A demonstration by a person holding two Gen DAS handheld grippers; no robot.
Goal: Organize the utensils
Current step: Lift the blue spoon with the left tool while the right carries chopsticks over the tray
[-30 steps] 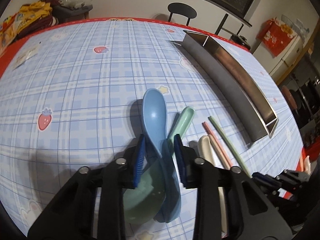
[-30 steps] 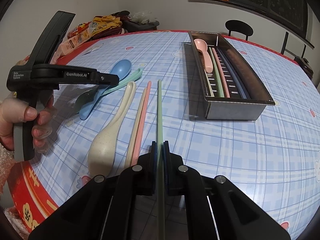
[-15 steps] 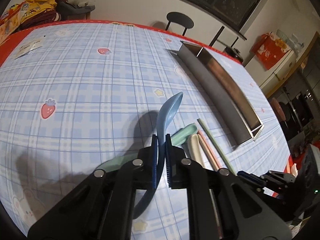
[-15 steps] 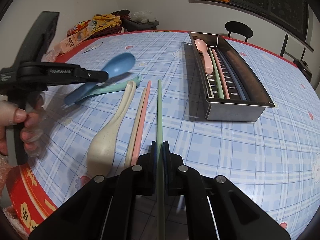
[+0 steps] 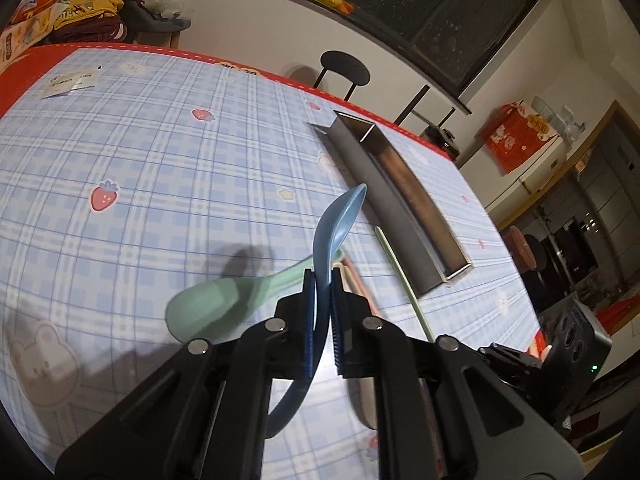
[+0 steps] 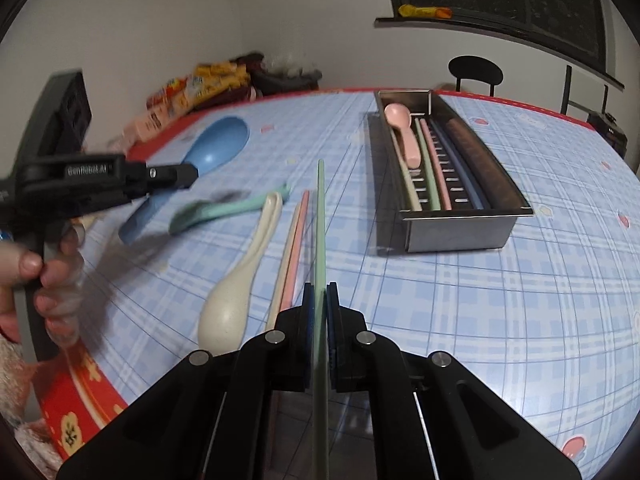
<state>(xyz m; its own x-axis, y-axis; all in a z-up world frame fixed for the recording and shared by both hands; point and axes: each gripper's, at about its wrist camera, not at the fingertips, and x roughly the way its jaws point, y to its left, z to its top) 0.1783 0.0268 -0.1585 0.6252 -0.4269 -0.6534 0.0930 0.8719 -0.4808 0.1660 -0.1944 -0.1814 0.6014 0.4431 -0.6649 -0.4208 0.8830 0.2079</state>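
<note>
My left gripper (image 5: 321, 280) is shut on the handle of a blue spoon (image 5: 337, 222), which hangs above the checked tablecloth with its bowl pointing forward; the right wrist view shows the same blue spoon (image 6: 218, 148) lifted at the left. My right gripper (image 6: 319, 292) is shut on a green chopstick (image 6: 320, 216) that reaches forward over the table. A mint green spoon (image 6: 216, 210), a cream spoon (image 6: 240, 280) and a pink chopstick (image 6: 294, 248) lie on the cloth. The steel utensil tray (image 6: 456, 234) holds a pink spoon (image 6: 404, 128) and several chopsticks.
A person's hand (image 6: 44, 268) grips the left tool at the table's red front edge (image 6: 76, 408). Snack packets (image 6: 192, 88) are piled at the far left corner. A black chair (image 6: 475, 72) stands behind the table. A small paper slip (image 5: 70, 82) lies on the cloth.
The left gripper closed on the blue spoon's handle and lifted it off the mint green spoon, rising and swinging toward the tray. The right gripper barely moved, still holding the green chopstick.
</note>
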